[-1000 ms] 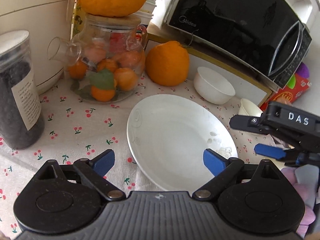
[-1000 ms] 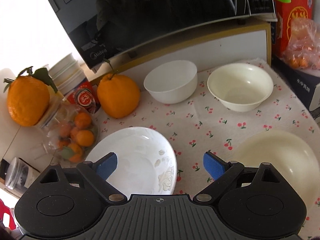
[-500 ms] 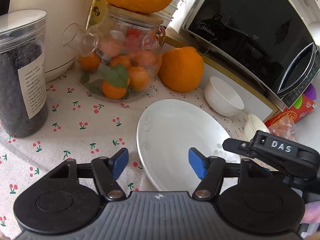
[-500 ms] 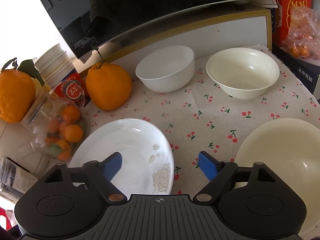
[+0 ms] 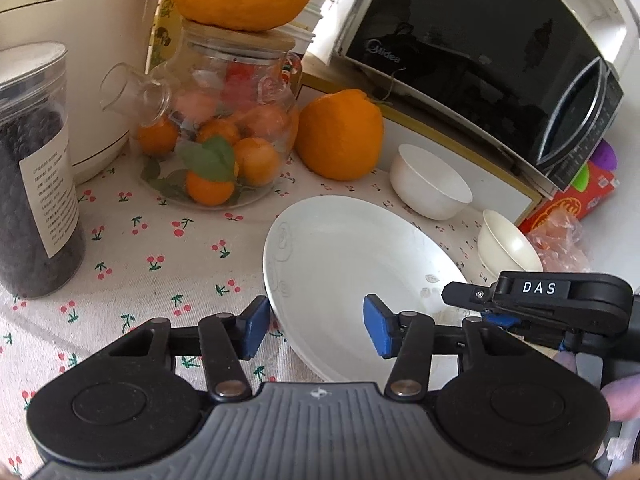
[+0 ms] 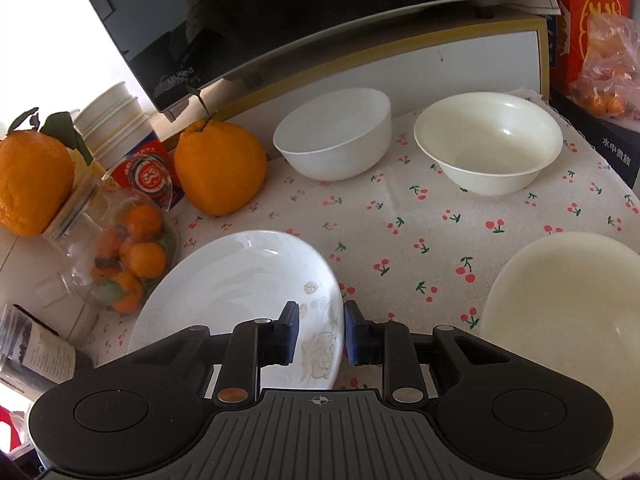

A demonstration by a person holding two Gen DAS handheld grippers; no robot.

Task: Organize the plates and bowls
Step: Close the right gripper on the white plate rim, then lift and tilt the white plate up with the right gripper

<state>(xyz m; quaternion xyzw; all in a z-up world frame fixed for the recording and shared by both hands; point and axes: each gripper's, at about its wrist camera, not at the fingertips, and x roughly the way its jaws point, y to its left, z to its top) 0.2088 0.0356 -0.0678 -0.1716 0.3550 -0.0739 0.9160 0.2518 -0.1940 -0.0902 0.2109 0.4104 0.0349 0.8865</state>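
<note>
A white plate (image 5: 352,264) with a faint embossed pattern lies on the cherry-print cloth (image 5: 160,248); it also shows in the right wrist view (image 6: 240,280). My right gripper (image 6: 320,336) has its fingers closed in on the plate's right rim, one pad on each side. My left gripper (image 5: 316,330) is open, its fingers straddling the plate's near left rim. A white bowl (image 6: 336,136) and a cream bowl (image 6: 488,140) stand at the back. A cream plate (image 6: 568,320) lies at the right.
A microwave (image 5: 480,64) stands behind on a white shelf. A large orange (image 5: 340,136), a glass jar of small oranges (image 5: 216,140), a dark-filled canister (image 5: 32,176) and a rice cooker (image 5: 80,40) crowd the left. A red box (image 6: 592,12) and bagged oranges (image 6: 608,64) stand at the right.
My right gripper has closed from wide open onto the white plate's right rim. My left gripper has narrowed somewhat and shifted left along the plate's near edge.
</note>
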